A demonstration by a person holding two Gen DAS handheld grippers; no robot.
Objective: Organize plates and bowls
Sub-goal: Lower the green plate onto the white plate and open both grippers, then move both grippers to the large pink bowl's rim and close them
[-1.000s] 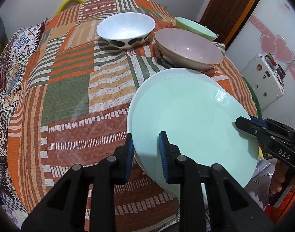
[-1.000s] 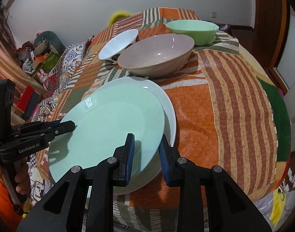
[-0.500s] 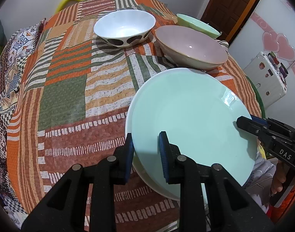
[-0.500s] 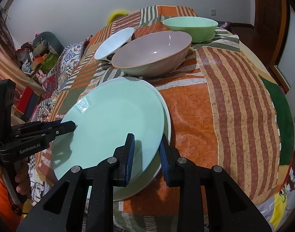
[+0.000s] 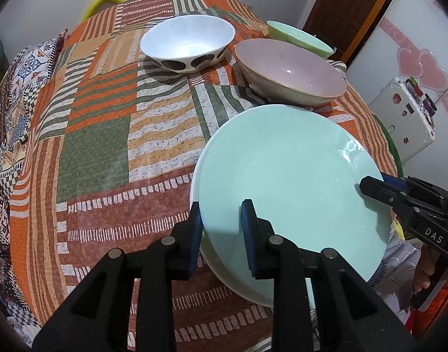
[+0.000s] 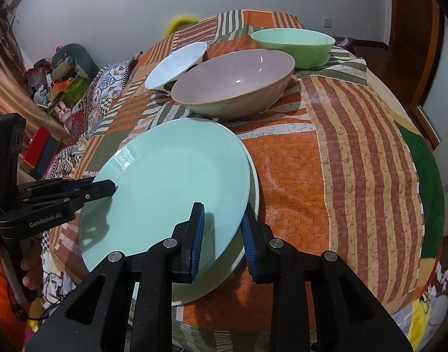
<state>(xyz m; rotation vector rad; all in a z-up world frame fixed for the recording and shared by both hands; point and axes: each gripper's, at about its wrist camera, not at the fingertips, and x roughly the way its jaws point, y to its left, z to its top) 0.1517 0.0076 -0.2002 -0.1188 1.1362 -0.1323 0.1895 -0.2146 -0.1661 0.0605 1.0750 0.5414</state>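
A mint green plate (image 5: 291,182) (image 6: 177,184) lies almost squarely over a white plate (image 5: 196,176) (image 6: 254,176) near the table's front edge. My left gripper (image 5: 221,220) is shut on the green plate's near left rim. My right gripper (image 6: 222,220) is shut on its opposite rim and shows in the left wrist view (image 5: 370,186). Behind the plates stand a large pinkish bowl (image 5: 288,70) (image 6: 232,82), a white bowl with dark spots (image 5: 188,44) (image 6: 177,64) and a green bowl (image 5: 297,36) (image 6: 294,45).
The round table carries a striped orange, green and brown patchwork cloth (image 5: 100,135) (image 6: 341,152). A white appliance (image 5: 405,117) and a wooden door (image 5: 347,3) stand to the right. Clutter and toys (image 6: 56,82) lie at the far left.
The green plate, held by both grippers, has slid further over the white plate and come lower onto it. The bowls have not moved.
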